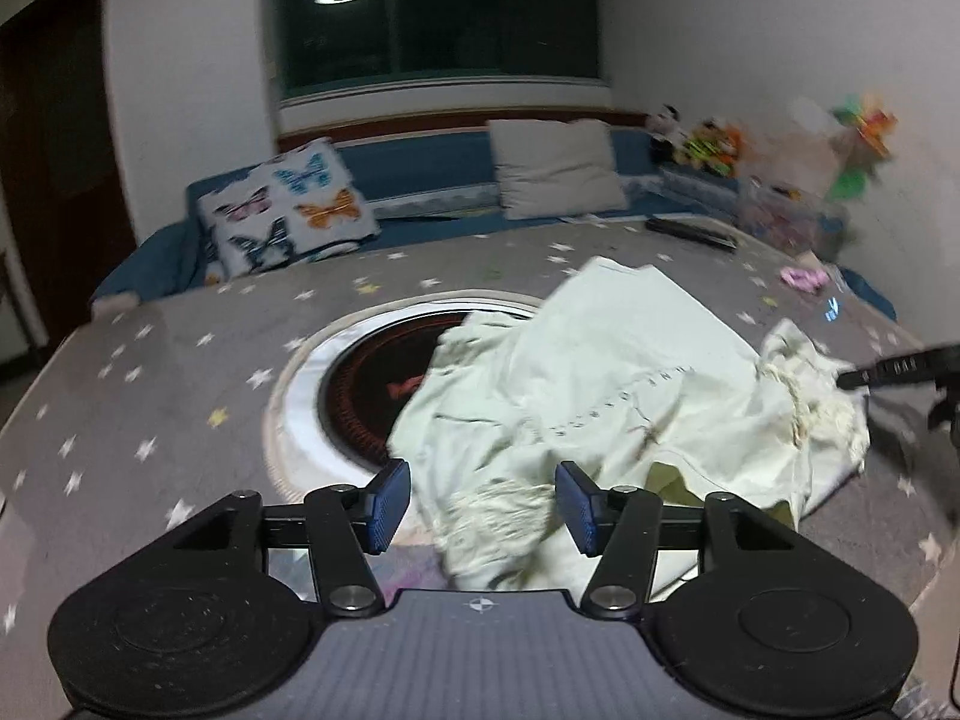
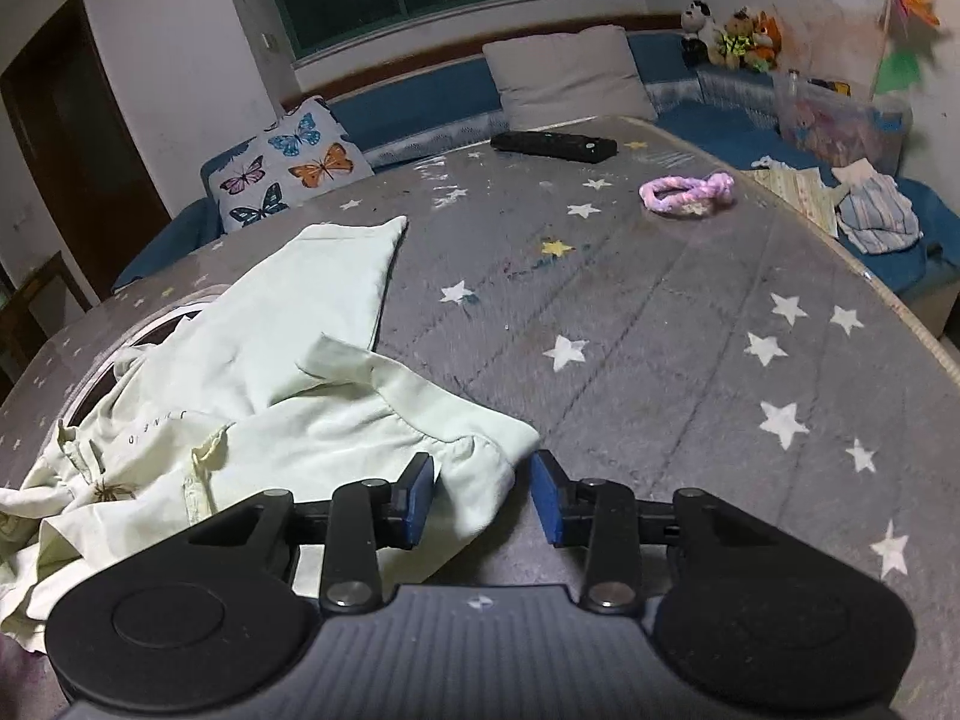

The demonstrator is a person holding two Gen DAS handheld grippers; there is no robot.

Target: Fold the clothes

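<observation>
A pale green garment (image 1: 600,372) lies crumpled on the grey star-patterned table cover (image 1: 150,396). My left gripper (image 1: 483,507) is open, its blue pads on either side of a bunched, fringed edge of the garment near the table's front. In the right wrist view the garment (image 2: 288,384) spreads to the left. My right gripper (image 2: 483,495) is open with a corner of the garment between its pads. The right gripper's tip (image 1: 882,372) shows at the garment's right end in the left wrist view.
A round dark inset with a white ring (image 1: 360,384) lies partly under the garment. A black remote (image 2: 552,146) and a pink hair tie (image 2: 687,193) lie on the far table. Cushions (image 2: 564,75), a blue sofa and plush toys (image 2: 735,30) stand behind.
</observation>
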